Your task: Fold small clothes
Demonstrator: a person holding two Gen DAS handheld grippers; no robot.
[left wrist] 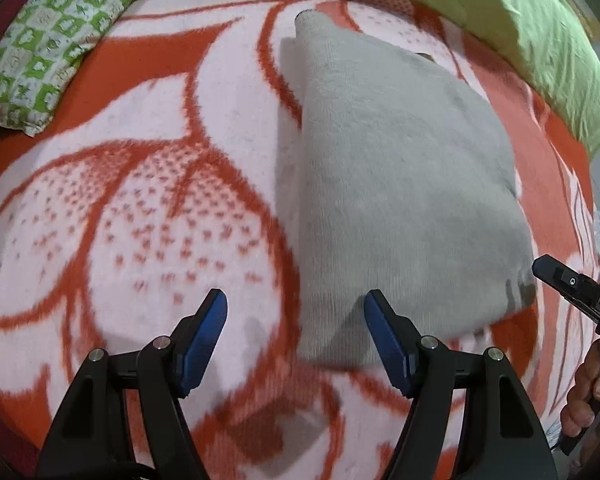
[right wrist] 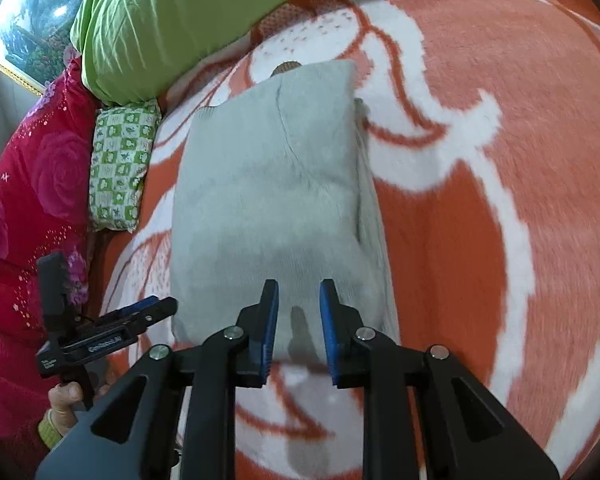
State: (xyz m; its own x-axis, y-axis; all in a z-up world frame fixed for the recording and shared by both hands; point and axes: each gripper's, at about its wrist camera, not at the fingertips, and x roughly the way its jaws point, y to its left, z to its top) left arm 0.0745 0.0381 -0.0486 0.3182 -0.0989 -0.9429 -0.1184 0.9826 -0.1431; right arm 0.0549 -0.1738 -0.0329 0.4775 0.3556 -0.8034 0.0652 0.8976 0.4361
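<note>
Grey knitted sweater point(right wrist: 268, 184), folded into a soft rectangle on orange-and-white patterned blanket point(left wrist: 148, 208), near hem at six o'clock awaiting another fold: left gripper point(left wrist: 296, 308) wide open and empty, right gripper point(right wrist: 299, 296) narrowly parted, empty; next, pinch hem corners.

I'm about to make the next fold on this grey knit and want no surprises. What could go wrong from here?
1. The left gripper is open at the grey garment's near corner, one finger over cloth, one over the blanket; closing could pinch the blanket too.
2. The right gripper has only a narrow gap above the near hem, so it may catch just the top layer.
3. A sleeve pokes out at the far end and could slip loose.
</note>
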